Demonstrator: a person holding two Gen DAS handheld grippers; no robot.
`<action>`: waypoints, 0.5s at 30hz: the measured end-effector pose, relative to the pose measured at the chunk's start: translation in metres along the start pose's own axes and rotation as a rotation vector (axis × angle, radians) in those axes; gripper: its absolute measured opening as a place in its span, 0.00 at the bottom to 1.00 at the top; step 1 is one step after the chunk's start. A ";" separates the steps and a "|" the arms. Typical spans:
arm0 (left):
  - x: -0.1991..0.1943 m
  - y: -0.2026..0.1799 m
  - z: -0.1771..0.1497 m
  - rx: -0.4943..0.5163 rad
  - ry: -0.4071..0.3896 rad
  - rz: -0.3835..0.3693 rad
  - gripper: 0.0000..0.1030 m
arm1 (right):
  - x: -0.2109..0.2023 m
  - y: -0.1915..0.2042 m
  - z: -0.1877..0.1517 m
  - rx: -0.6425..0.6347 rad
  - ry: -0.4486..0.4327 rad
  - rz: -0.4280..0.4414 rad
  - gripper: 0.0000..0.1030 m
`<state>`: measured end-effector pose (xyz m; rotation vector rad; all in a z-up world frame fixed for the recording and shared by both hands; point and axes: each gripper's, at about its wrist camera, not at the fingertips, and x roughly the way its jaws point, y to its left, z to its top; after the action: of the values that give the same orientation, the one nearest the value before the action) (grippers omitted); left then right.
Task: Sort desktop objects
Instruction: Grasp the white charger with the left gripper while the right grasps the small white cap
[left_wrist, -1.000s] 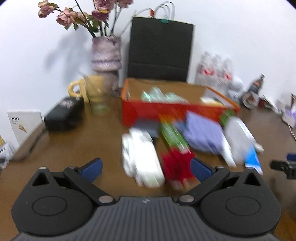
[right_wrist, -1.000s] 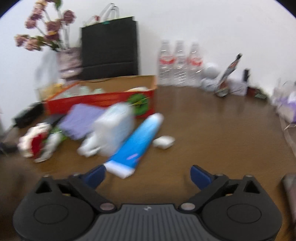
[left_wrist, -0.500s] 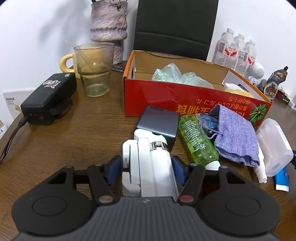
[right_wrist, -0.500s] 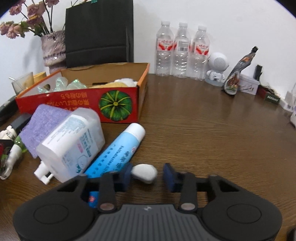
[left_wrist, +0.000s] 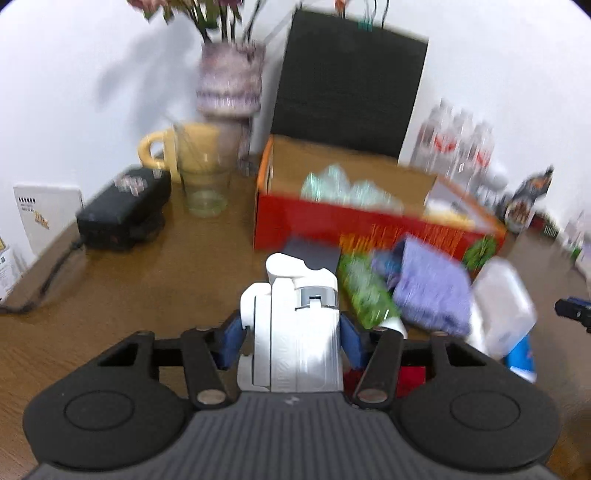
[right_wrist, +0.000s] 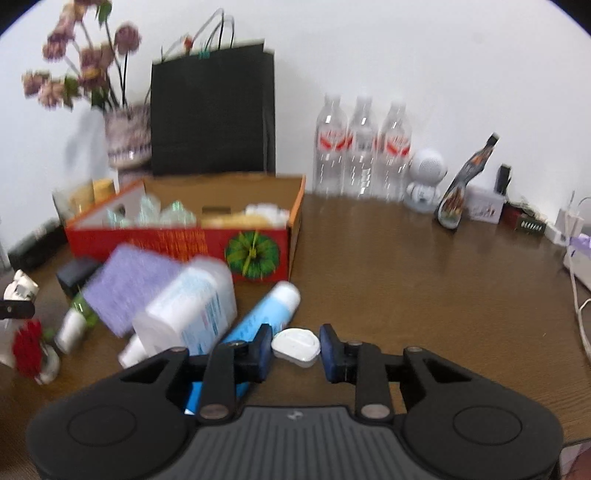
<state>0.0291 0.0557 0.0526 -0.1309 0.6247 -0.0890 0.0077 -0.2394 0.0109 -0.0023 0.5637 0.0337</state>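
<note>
Gripping a rigid, light-looking white toy robot at its torso, the left claw is closing; right claw is closing on a small, smooth white case, likely slippery.

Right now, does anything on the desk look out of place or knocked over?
Yes. In front of the red box, a green bottle, a white jug and a blue tube lie on their sides in a heap, with a purple cloth over them.

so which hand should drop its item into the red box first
Probably left: the left gripper, closing on the white robot toy, faces the red box directly ahead. From the right gripper it lies off to one side.
</note>
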 end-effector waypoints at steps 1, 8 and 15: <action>-0.005 0.001 0.006 -0.007 -0.021 -0.007 0.54 | -0.004 0.000 0.005 0.003 -0.017 0.001 0.26; 0.013 -0.016 0.103 0.004 -0.092 -0.070 0.54 | -0.003 0.015 0.076 -0.056 -0.116 0.015 0.26; 0.130 -0.035 0.187 0.072 0.078 0.021 0.54 | 0.075 0.022 0.167 -0.086 -0.058 0.065 0.26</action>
<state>0.2423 0.0231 0.1334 -0.0518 0.6997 -0.0964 0.1596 -0.2131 0.1127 -0.0668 0.5035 0.1206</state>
